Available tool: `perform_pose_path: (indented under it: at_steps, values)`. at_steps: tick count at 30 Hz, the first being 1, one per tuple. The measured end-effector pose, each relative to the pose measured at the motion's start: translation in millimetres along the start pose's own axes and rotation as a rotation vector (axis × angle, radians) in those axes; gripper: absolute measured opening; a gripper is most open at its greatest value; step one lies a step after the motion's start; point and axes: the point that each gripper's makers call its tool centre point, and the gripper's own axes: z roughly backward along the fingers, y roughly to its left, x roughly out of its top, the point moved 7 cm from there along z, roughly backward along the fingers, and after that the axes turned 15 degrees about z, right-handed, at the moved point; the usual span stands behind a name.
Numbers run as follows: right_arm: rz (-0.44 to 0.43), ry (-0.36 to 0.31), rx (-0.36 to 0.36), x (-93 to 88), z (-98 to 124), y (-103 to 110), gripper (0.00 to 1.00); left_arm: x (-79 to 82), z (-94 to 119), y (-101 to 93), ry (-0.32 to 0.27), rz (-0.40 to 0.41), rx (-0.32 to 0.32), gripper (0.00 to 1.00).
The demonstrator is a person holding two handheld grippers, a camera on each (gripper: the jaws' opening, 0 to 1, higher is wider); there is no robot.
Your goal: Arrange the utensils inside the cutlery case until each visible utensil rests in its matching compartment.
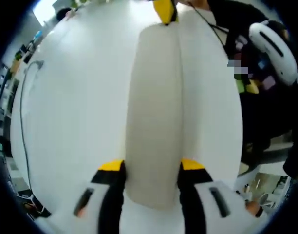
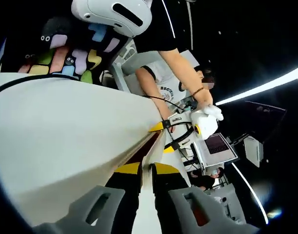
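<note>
The left hand-held gripper [image 1: 151,170] clamps one end of the long pale cutlery case [image 1: 154,122] above the white counter [image 1: 76,97]; the right hand-held gripper [image 2: 146,170] pinches its thin edge narrowly, likely so both ends share the weight
</note>
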Motion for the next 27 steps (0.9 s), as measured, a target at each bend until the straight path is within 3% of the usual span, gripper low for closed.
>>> perform_pose_path:
  at_steps: [3,6,11,15,20,23,27]
  values:
    - [-0.022,0.005,0.004,-0.7,0,3,0.08,-0.2,0,0.0,-0.004,0.0,-0.001,0.45]
    - [-0.042,0.017,0.009,-2.5,2,4,0.15,-0.3,-1,0.2,-0.006,0.0,-0.001,0.45]
    - [-0.081,0.015,0.002,-2.3,6,5,0.15,-0.3,-1,0.0,-0.003,-0.001,0.0,0.45]
    - [-0.177,0.023,-0.003,-3.8,9,8,0.18,-0.4,-1,0.1,-0.004,-0.002,0.0,0.45]
    - [-0.42,-0.023,-0.052,-2.8,14,10,0.21,-0.3,-2,0.4,-0.004,-0.001,-0.001,0.44]
    - [-0.635,-0.063,-0.085,-1.5,20,9,0.26,-0.6,-2,0.4,-0.009,-0.001,-0.002,0.44]
    - [-0.943,-0.033,-0.118,-2.4,25,9,0.26,-1.0,-2,0.5,-0.016,0.001,-0.005,0.44]
